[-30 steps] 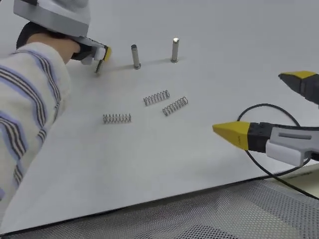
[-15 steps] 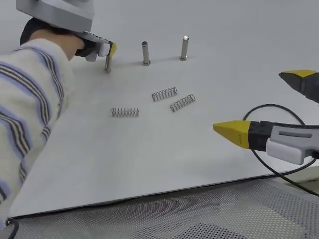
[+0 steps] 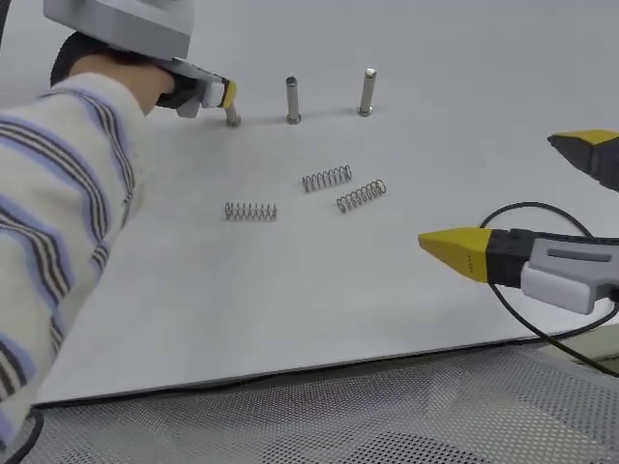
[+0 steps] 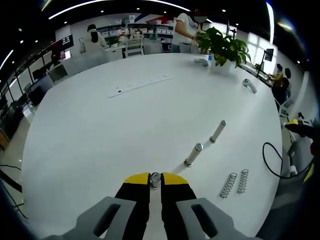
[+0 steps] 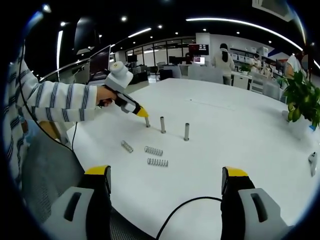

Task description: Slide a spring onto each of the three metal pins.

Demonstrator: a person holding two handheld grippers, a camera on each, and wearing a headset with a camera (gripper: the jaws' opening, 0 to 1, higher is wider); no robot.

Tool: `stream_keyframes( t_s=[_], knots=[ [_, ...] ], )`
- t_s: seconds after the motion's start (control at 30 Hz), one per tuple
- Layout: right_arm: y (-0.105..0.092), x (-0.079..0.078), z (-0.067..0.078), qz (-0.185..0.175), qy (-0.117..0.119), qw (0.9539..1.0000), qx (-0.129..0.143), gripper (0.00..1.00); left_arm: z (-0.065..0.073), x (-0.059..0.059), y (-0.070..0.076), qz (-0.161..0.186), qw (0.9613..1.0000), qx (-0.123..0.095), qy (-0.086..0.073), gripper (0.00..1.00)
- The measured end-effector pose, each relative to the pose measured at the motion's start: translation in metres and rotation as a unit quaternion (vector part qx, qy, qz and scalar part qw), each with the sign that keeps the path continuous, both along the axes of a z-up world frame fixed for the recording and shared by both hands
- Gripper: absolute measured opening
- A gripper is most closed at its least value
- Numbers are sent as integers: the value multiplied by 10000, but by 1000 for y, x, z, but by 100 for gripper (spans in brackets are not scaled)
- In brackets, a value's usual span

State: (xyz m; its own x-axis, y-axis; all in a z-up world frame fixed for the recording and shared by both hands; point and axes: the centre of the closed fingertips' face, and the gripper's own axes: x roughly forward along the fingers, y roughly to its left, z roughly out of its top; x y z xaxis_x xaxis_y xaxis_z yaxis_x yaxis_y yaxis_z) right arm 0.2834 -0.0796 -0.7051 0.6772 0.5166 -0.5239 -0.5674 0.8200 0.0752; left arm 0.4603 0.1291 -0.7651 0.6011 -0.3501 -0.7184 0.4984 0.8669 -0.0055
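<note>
Three metal pins stand upright in a row on the white table: left pin [image 3: 233,116], middle pin [image 3: 292,101], right pin [image 3: 368,93]. My left gripper [image 3: 228,97] is shut on the top of the left pin [image 4: 155,179], seen between its yellow tips [image 4: 155,180]. Three springs lie flat in front of the pins: one [image 3: 250,211] to the left, one [image 3: 327,179] in the middle, one [image 3: 362,195] beside it. My right gripper [image 3: 522,193] hangs open near the table's right front, well apart from the springs [image 5: 154,151], with nothing between its fingers.
A black cable [image 3: 527,280] loops over the table's front right edge by the right gripper. A perforated grey surface [image 3: 387,416] lies below the table edge. A striped sleeve [image 3: 58,242] covers the left side. People and a plant [image 4: 222,47] are at the far end.
The head camera has shifted, so the scene sits further right. My left gripper has stayed shut on the left pin. The right gripper has barely moved.
</note>
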Motion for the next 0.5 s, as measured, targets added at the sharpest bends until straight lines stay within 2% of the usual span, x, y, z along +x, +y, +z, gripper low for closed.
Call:
stream_keyframes(
  t_s=[0.17, 0.2, 0.23, 0.5],
  knots=[
    [0, -2, 0, -1, 8, 10000, -9, 90, 1, 0, 2, 29, 10000, -6, -39, 0],
    [-1, -2, 0, -2, 15, 10000, -9, 90, 2, -5, 2, 27, 10000, 14, -54, 0],
    [-1, -2, 0, -5, 13, 10000, -11, 90, 2, -6, 2, 21, 10000, 28, -71, 0],
    [-2, -2, 1, -17, -11, 10000, -15, 90, 5, -2, 3, 27, 9999, 38, -161, 0]
  ],
)
